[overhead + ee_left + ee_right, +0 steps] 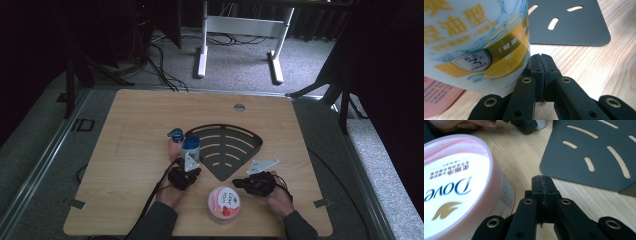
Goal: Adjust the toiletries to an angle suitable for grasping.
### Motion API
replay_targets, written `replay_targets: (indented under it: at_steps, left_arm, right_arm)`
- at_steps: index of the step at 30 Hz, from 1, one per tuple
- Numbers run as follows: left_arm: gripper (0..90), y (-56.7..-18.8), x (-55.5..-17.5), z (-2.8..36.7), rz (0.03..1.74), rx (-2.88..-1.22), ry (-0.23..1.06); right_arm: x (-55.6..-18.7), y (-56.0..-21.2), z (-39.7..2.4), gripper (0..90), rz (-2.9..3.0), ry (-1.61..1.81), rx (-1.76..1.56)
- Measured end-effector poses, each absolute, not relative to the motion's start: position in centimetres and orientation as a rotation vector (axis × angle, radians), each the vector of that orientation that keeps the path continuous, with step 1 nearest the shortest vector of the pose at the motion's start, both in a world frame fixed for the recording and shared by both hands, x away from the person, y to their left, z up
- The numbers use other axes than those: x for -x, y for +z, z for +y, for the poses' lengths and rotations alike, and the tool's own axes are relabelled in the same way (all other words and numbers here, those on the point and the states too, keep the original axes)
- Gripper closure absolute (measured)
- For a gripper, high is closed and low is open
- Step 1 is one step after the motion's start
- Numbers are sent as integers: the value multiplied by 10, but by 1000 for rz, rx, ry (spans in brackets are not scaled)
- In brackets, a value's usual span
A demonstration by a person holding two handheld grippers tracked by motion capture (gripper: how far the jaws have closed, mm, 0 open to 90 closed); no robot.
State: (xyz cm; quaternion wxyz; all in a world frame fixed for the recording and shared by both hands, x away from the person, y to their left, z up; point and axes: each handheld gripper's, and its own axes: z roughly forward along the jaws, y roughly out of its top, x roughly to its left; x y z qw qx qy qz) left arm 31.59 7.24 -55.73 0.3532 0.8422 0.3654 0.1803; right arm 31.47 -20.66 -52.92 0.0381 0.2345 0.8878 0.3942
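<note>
The blue-capped bottle stands upright just left of the frame's middle, long axis vertical, cap up, touching the black slotted plate's left edge; a pink bottle stands close on its left. Directly below it, the left gripper has its jaws pressed together, empty. To grasp well, it should probably spread first, then straddle the body squarely. Lower right, the right gripper is likewise clamped on nothing, beside the Dove tub.
</note>
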Motion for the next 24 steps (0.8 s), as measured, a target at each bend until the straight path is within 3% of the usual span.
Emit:
replay_targets:
  at_steps: [3,14,24]
  left_arm:
    - [834,-558,-313,72,921,-2180,468]
    - [783,-553,-299,78,866,-2181,401]
    - [678,-539,-279,88,771,-2188,294]
  right_arm:
    - [-310,-530,-211,900,2726,1208,-724]
    - [-292,-532,-220,869,2726,1188,-734]
    - [-279,-531,-231,739,2723,1198,-734]
